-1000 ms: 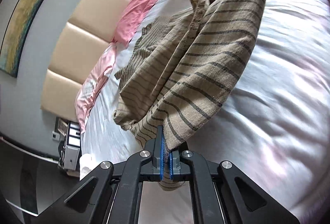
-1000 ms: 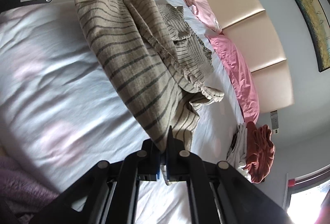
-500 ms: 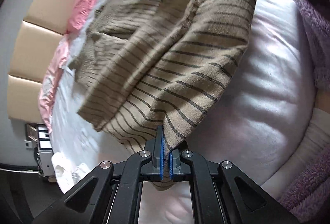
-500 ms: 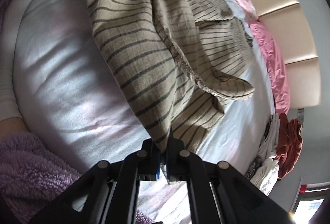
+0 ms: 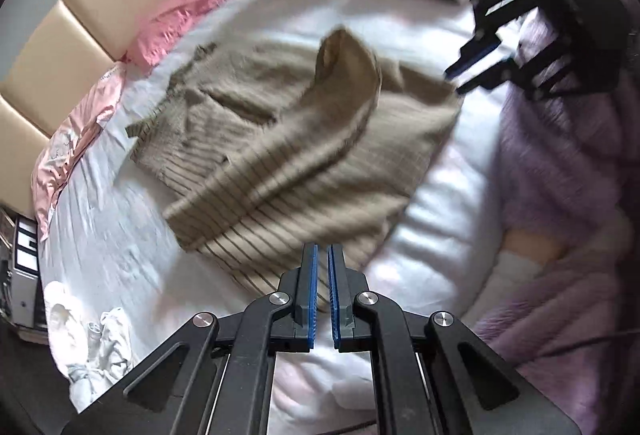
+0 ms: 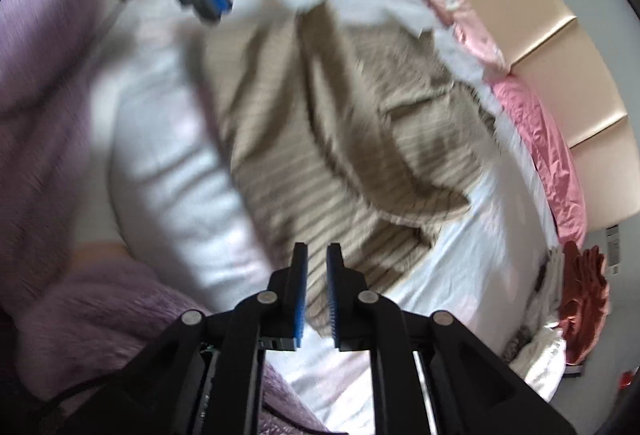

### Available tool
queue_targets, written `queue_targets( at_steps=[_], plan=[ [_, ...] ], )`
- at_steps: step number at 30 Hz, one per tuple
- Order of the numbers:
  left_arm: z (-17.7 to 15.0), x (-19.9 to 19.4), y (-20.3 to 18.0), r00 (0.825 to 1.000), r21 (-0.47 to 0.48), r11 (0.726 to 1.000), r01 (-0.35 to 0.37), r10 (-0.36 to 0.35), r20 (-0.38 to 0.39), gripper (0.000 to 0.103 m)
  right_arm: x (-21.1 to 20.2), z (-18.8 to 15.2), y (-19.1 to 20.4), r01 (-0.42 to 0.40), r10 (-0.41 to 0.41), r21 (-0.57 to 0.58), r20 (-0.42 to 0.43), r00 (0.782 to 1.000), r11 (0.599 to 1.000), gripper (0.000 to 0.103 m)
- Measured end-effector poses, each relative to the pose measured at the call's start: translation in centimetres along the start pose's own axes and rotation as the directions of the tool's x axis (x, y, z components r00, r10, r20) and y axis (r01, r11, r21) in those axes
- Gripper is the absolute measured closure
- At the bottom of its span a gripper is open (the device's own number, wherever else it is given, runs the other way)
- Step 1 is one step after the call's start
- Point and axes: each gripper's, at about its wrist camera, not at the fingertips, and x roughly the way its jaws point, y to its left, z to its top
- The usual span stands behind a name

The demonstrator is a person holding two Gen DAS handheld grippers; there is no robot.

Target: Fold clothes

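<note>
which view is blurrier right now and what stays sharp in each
The right wrist view is blurrier: the striped garment and white bedding smear with motion, and only the right gripper up close stays crisp. The left wrist view is milder: the garment's stripes soften, while the left gripper is sharp. Both views bend the headboard by fisheye.

No text, label, brand, number or sign can be read anywhere in either blurred wrist view.

Motion blur smeared the striped garment (image 6: 320, 155) and the purple fleece (image 6: 44, 83); the stripes were barely readable.
</note>
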Motion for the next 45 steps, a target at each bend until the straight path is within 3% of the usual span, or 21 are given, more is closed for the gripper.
queue_targets(
  at_steps=[2, 4, 5, 6, 9, 11, 14, 15, 19, 23, 26, 32, 36, 40, 45],
  plan=[
    [0.3, -1.9, 0.8, 0.999, -0.016, 1.0, 0.0, 0.001, 0.042, 0.094, -1.2, 0.2, -1.7, -0.019, 0.011, 0.097, 0.081, 0.997, 0.995, 0.079],
    [0.3, -3.1, 0.7, 0.998, -0.016, 1.0, -0.013, 0.014, 0.064, 0.078, -1.2, 0.3, -3.9, -0.02, -0.009, 0.237, 0.121, 0.993, 0.971, 0.074],
    [0.3, -3.7, 0.4, 0.997, -0.01, 1.0, -0.024, 0.025, 0.072, 0.064, -1.0, 0.3, -5.0, -0.019, -0.022, 0.305, 0.129, 0.991, 0.952, 0.073],
    [0.3, -4.1, -0.1, 0.997, -0.002, 1.0, -0.03, 0.03, 0.076, 0.058, -0.6, 0.3, -5.9, -0.016, -0.033, 0.36, 0.13, 0.991, 0.933, 0.073],
    [0.6, -4.5, -1.1, 0.996, 0.018, 0.998, -0.052, 0.051, 0.077, 0.059, 0.4, -0.1, -7.5, -0.031, -0.041, 0.463, 0.143, 0.989, 0.886, 0.073],
    [0.7, -4.4, -1.8, 0.993, 0.039, 0.996, -0.081, 0.077, 0.087, 0.064, 1.0, -0.3, -7.8, -0.041, -0.033, 0.488, 0.143, 0.989, 0.872, 0.073],
    [0.9, -4.3, -2.9, 0.987, 0.074, 0.989, -0.127, 0.118, 0.109, 0.094, 1.6, -0.5, -8.0, -0.038, -0.028, 0.501, 0.123, 0.992, 0.864, 0.073],
    [1.0, -4.3, -3.3, 0.984, 0.085, 0.986, -0.142, 0.132, 0.117, 0.097, 1.7, -0.6, -8.1, -0.034, -0.029, 0.506, 0.118, 0.993, 0.862, 0.073],
    [1.2, -4.2, -4.9, 0.97, 0.139, 0.967, -0.213, 0.192, 0.151, 0.103, 2.1, -1.1, -8.5, -0.031, -0.032, 0.52, 0.111, 0.993, 0.854, 0.073],
    [1.2, -4.7, -7.4, 0.928, 0.231, 0.907, -0.353, 0.309, 0.206, 0.103, 2.4, -1.2, -8.6, -0.038, -0.025, 0.526, 0.111, 0.993, 0.85, 0.073],
    [1.2, -5.1, -8.5, 0.902, 0.271, 0.868, -0.416, 0.356, 0.244, 0.103, 2.7, -1.2, -8.7, -0.044, -0.016, 0.527, 0.108, 0.994, 0.849, 0.073],
    [1.3, -5.4, -8.2, 0.889, 0.26, 0.861, -0.437, 0.369, 0.27, 0.103, 3.0, -1.2, -8.8, -0.053, -0.003, 0.524, 0.105, 0.994, 0.85, 0.073],
    [1.4, -4.0, -7.2, 0.886, 0.254, 0.858, -0.446, 0.385, 0.258, 0.101, 3.3, -1.3, -8.8, -0.054, 0.005, 0.525, 0.094, 0.996, 0.849, 0.073],
    [1.7, -1.6, -4.1, 0.918, 0.159, 0.912, -0.378, 0.347, 0.192, 0.098, 3.7, -1.5, -9.1, -0.076, 0.036, 0.539, 0.086, 0.996, 0.839, 0.073],
    [1.8, 3.3, -1.1, 0.96, 0.118, 0.953, -0.281, 0.276, 0.053, 0.097, 5.6, -1.9, -9.5, -0.12, 0.126, 0.565, 0.029, 0.992, 0.816, 0.073]
  ],
)
